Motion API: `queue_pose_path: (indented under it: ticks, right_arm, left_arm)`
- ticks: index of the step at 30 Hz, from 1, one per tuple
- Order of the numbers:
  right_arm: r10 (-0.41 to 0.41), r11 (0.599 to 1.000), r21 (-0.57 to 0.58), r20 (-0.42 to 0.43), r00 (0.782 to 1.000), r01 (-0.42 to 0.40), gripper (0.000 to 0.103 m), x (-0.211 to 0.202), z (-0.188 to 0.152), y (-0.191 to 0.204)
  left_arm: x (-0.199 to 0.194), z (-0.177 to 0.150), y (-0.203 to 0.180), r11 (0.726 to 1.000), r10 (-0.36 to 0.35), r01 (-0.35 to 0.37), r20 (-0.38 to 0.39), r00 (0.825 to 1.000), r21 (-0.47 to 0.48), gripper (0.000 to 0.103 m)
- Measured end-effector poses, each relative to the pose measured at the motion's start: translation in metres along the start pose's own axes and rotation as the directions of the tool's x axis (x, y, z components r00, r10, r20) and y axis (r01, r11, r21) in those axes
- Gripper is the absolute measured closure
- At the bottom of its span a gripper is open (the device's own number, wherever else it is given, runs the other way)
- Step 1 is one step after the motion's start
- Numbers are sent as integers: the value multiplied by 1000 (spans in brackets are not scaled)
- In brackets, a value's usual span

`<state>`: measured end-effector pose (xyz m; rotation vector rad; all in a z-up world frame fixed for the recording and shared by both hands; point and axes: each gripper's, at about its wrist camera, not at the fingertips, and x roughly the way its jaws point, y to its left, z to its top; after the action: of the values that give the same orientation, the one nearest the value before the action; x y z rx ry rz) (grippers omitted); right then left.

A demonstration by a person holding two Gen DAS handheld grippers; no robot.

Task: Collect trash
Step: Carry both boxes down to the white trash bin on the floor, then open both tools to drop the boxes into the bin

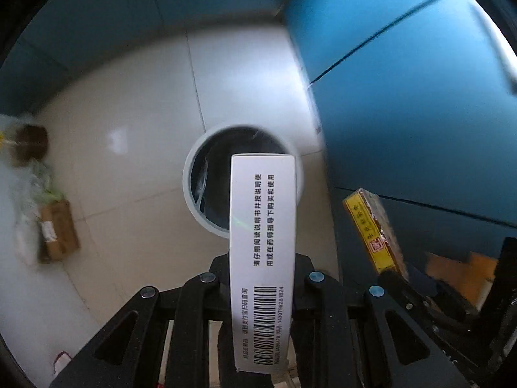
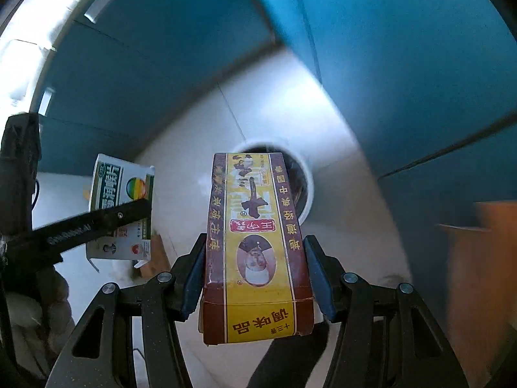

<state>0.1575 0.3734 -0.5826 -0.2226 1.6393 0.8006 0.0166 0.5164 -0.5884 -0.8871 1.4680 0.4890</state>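
Left hand-held gripper (image 1: 262, 278) is clamped on a white medicine box (image 1: 262, 226), right hand-held gripper (image 2: 257, 268) on a yellow-and-brown seasoning box (image 2: 257, 242), both boxes over the white trash bin (image 1: 194, 200) on the tiled floor (image 1: 135, 123). Blue cabinets (image 1: 404, 113) crowd the bin's right side, and a cardboard box (image 1: 58, 231) sits off to the left.
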Motion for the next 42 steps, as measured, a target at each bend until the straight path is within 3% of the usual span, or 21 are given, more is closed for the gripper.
queue_pose_path:
  ticks: [5,6,7,8,9,10,15,19,22,26,30,42]
  right_arm:
    - [24,999,45,-88,996,-21,38,119,28,-18]
    - [15,999,41,-103,995,-11,30,134,30,-21]
    - [5,999,39,-111,994,0,23,144,34,-21]
    - [-5,999,39,-115,993,9,7,156,37,-23]
    - [-11,999,35,-115,993,15,3,163,39,-24]
    - [-39,999,22,-111,993,42,3,169,42,-24]
    - [-148,989,-40,-72,986,145,0,167,23,-44]
    - [-251,964,-101,-23,968,248,0,166,19,-37]
    - [-300,943,-149,16,954,299,0,158,9,-26]
    - [-330,925,-176,68,941,337,0,128,-4,-11]
    - [-320,925,-186,95,943,332,0,82,-16,8]
    - [-226,946,-198,170,959,258,0,-111,-73,53]
  left_arm:
    - [86,18,43,998,-53,51,-78,996,-32,81]
    - [96,18,48,999,-39,36,-94,995,-34,77]
    - [107,19,52,999,-37,34,-90,995,-36,70]
    - [112,19,54,999,-37,34,-83,996,-37,64]
    - [117,22,48,999,-26,23,-82,996,-33,46]
    - [119,21,46,999,-18,16,-69,997,-28,30]
    - [123,5,42,998,67,-67,-18,998,-17,0]
    - [118,6,33,980,200,-200,33,979,1,0]
    - [106,-5,33,965,262,-262,68,963,-6,0]
    - [73,-20,31,953,302,-300,125,945,-35,0]
    - [28,-36,19,946,325,-321,176,929,-50,0]
    - [-150,-122,-42,955,298,-287,294,908,-79,0]
